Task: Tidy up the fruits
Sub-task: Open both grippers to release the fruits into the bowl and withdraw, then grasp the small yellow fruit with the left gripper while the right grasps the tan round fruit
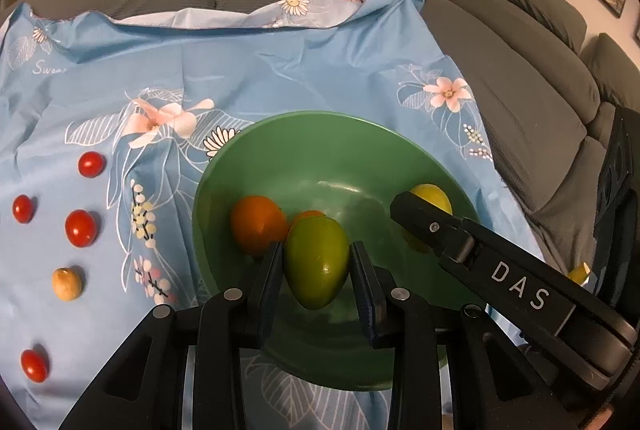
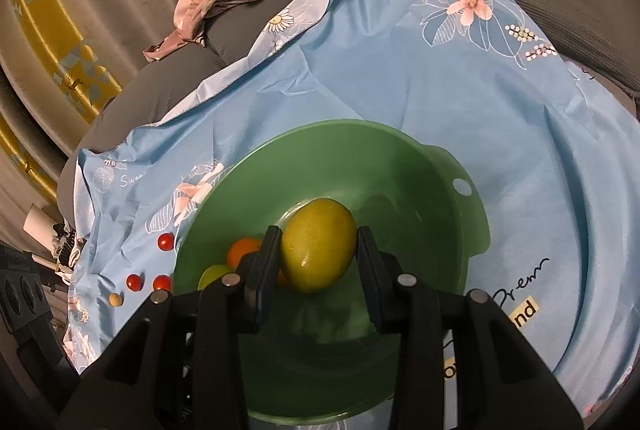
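Over the green bowl [image 1: 320, 134], both of your grippers carry fruit. Your left gripper [image 1: 318, 272] has its two fingers closed against the flanks of a green lemon-shaped fruit [image 1: 318, 262], which hangs above the bowl's floor beside an orange citrus [image 1: 258, 224] lying inside. Your right gripper [image 2: 318, 260] clamps a yellow-green oval fruit [image 2: 319, 244] in the same way, nearer the bowl's middle.

Each fruit is pinched across its narrow waist, probably because the short axis fits the finger span and the flat pads seat on the broadest curve. In the left wrist view the green fruit's long axis runs roughly along the fingers, its blunt tip pointing back toward the camera. In the right wrist view the yellow-green fruit's long axis also follows the fingers, tilted slightly left, narrower end away from you.

Note the sorting so far, as judged from the layout: larger citrus collects in the bowl, while the cherry tomatoes [image 1: 81, 228] and one small tan fruit [image 1: 67, 284] lie in a loose group on the blue floral cloth [image 1: 280, 70], just left of the bowl and apart from it.
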Demonstrator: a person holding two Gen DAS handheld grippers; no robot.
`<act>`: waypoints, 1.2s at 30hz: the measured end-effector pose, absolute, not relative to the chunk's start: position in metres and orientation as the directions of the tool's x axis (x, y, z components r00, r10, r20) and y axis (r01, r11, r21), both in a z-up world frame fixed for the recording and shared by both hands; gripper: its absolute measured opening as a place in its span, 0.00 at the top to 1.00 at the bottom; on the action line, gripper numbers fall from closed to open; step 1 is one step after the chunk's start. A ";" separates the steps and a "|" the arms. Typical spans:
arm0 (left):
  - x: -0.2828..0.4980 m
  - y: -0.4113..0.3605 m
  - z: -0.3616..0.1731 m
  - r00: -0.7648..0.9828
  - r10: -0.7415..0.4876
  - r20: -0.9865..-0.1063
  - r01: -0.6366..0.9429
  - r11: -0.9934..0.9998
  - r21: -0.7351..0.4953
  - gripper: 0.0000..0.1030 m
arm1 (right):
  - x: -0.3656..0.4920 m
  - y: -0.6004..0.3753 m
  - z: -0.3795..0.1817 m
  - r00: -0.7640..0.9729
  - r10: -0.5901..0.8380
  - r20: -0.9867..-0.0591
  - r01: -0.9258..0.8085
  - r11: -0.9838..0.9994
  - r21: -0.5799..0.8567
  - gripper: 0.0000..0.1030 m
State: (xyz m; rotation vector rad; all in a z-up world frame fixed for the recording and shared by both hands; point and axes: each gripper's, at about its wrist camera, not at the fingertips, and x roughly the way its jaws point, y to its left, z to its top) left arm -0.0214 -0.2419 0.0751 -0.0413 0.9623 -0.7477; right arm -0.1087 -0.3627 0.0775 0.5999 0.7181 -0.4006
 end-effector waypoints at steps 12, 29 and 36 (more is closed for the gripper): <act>-0.021 -0.221 0.094 0.359 -0.628 -0.690 0.565 0.735 -0.375 0.62 | -0.110 -0.359 0.086 0.718 -0.133 -0.684 0.513 0.764 0.391 0.43; 0.033 -0.045 0.110 0.592 -0.394 -0.703 0.227 0.919 -0.323 0.48 | -0.070 -0.277 0.105 0.760 -0.003 -0.650 0.287 0.898 0.332 0.41; 0.044 -0.009 0.091 0.586 -0.365 -0.723 0.157 0.927 -0.341 0.48 | -0.047 -0.238 0.095 0.732 0.093 -0.675 0.171 0.934 0.315 0.41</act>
